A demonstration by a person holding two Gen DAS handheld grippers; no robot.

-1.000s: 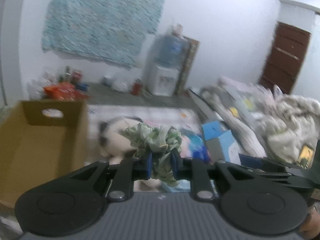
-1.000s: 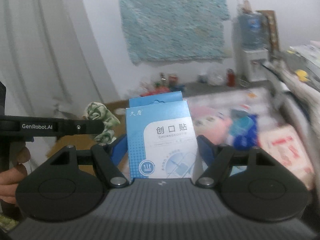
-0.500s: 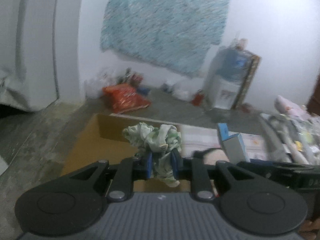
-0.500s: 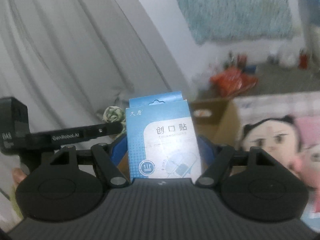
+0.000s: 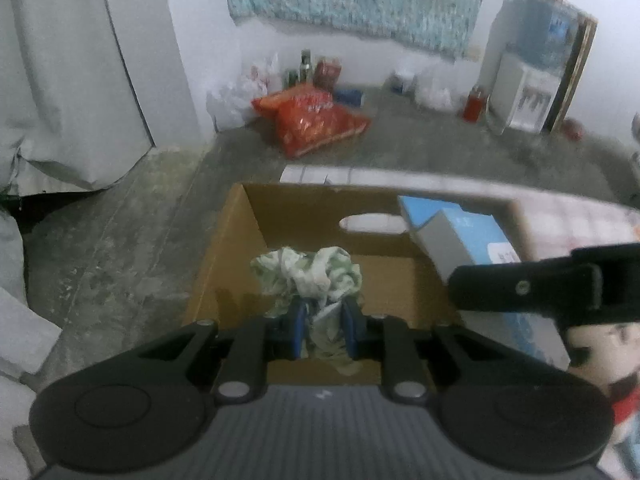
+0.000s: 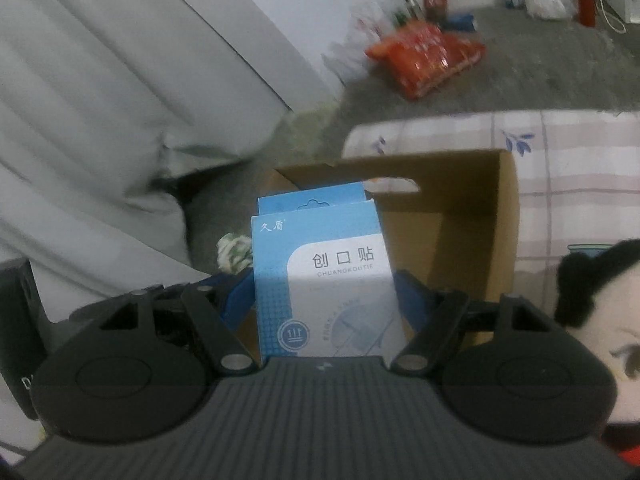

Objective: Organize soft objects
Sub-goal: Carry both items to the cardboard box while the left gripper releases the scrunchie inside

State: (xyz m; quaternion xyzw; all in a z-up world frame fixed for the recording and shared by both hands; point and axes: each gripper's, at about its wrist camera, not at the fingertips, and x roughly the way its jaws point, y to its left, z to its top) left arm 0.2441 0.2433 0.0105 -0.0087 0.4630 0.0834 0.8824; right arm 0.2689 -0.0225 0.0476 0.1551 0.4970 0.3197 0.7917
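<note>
My left gripper (image 5: 322, 330) is shut on a crumpled green-and-white cloth (image 5: 308, 274) and holds it over the open cardboard box (image 5: 320, 208). My right gripper (image 6: 324, 300) is shut on a blue-and-white bandage box (image 6: 324, 280) and holds it upright above the same cardboard box (image 6: 472, 216). The bandage box (image 5: 460, 236) and the right gripper's arm also show in the left wrist view at the right. The cloth (image 6: 234, 254) shows just left of the bandage box in the right wrist view.
A black-haired plush doll (image 6: 600, 320) lies right of the box on a checked bedsheet (image 6: 560, 152). Red snack bags (image 5: 316, 120) and bottles lie on the concrete floor by the wall. A water dispenser (image 5: 532, 80) stands at the far right. A grey curtain (image 5: 60, 80) hangs left.
Both grippers have swung left and tilted down with their loads. They now hang over the cardboard box, which fills the middle of both views.
</note>
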